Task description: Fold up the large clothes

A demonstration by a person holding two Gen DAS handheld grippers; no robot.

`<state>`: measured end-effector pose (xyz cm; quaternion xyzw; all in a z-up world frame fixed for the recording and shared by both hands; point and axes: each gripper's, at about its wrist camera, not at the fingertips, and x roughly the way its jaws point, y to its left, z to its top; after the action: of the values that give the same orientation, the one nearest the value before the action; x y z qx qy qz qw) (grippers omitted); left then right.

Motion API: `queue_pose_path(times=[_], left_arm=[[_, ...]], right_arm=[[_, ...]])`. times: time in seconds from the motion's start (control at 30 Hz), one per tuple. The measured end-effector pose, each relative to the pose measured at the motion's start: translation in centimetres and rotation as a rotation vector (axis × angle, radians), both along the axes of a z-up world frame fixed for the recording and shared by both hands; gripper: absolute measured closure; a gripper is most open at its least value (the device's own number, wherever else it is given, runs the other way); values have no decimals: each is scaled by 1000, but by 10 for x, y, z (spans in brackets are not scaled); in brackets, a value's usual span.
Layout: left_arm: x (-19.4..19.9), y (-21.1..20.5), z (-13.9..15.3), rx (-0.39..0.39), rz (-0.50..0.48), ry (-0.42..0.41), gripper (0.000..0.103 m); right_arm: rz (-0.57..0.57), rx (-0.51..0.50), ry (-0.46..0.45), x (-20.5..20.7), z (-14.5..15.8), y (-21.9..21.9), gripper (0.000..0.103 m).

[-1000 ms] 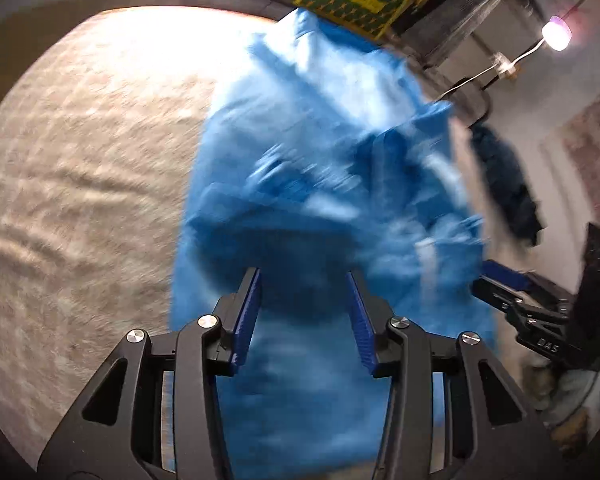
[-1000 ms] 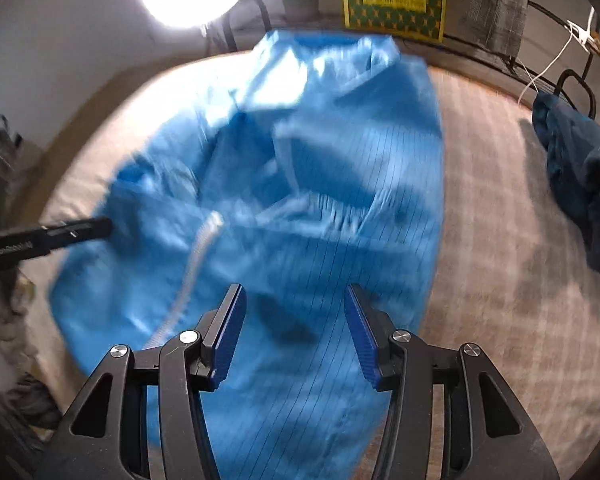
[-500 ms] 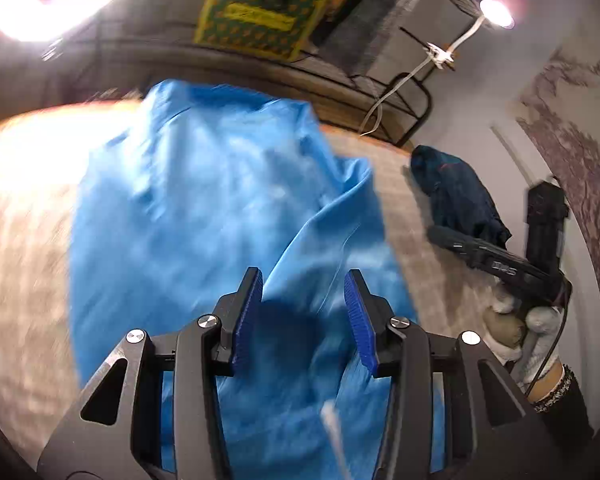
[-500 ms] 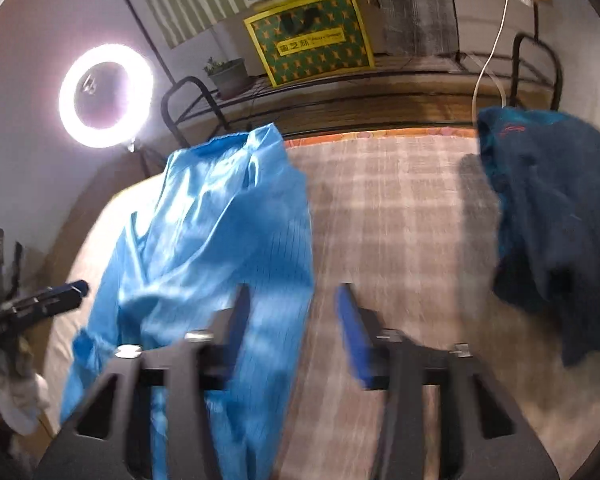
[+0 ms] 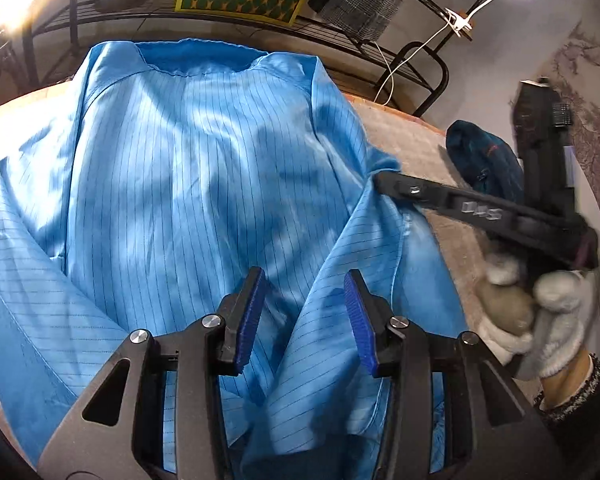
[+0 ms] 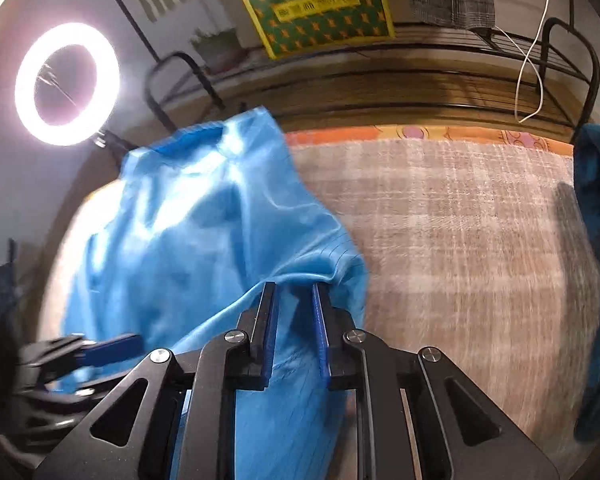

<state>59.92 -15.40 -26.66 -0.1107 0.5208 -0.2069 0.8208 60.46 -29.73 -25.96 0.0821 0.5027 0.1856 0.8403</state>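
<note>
Left wrist view: the blue striped garment point(image 5: 188, 184) lies spread over the bed point(image 5: 404, 136), collar at twelve o'clock toward the metal rack point(image 5: 380, 52), so its length runs straight away from the camera, a layout that suits folding a side panel across. The left tool point(image 5: 304, 320) hangs over the lower middle of the cloth with its blue pads well apart; a raised ridge of fabric passes between them but neither pad presses on it, so it holds nothing (likely waiting to take a fresh hold). At three o'clock the right tool point(image 5: 384, 179), held by a gloved hand point(image 5: 536, 312), meets the garment's right edge at a small peak of cloth, which is probably the point chosen for drawing that side inward. A dark teal garment point(image 5: 484, 160) sits apart at two o'clock.

Right wrist view: the right tool's jaws have just been closing and now stand narrow, with a gathered fold of the blue edge between the pads at twelve o'clock from the tips; whether they pinch it firmly yet I cannot tell. The plaid bed cover stretches bare to three o'clock, leaving room to work. The left tool shows blurred at eight o'clock, and a ring light point(image 6: 66, 84) glows at ten o'clock.
</note>
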Motion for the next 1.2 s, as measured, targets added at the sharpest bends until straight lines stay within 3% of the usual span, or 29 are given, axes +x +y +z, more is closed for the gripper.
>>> queue_pose_path(times=[0.13,0.23,0.27,0.33,0.37,0.47,0.57,0.63,0.77,0.87,1.03,1.2], left_arm=[[-7,21,26,-26,-20,-45,59],[-13,65,53,-35,13,-112,59],[-14,81,60,-14,35,-138,59],[-8,119,65,30,100,-164,59],[-4,137,63,28,138,-154,58],[19,188,45,-45,216,-71,45],[36,214,20,-114,250,-7,44],[43,219,3,-169,240,37,44],[50,214,-22,-199,206,85,44],[56,208,-21,-197,185,47,44],[79,203,-23,-238,194,62,44],[92,187,-23,-189,156,31,48]], right_arm=[[26,-56,-27,1,8,6,90],[45,-18,-72,-4,23,-5,87],[44,5,-89,-7,28,-12,81],[33,27,-112,-9,34,-25,60],[17,27,-122,-9,35,-33,52],[-5,66,-91,-2,29,-49,52],[1,119,-30,7,16,-50,52],[13,128,-13,6,8,-46,52],[44,149,-19,5,0,-39,49],[44,212,-7,10,-3,-38,49],[61,209,-12,20,-2,-28,49],[72,192,-18,33,-1,-15,53]])
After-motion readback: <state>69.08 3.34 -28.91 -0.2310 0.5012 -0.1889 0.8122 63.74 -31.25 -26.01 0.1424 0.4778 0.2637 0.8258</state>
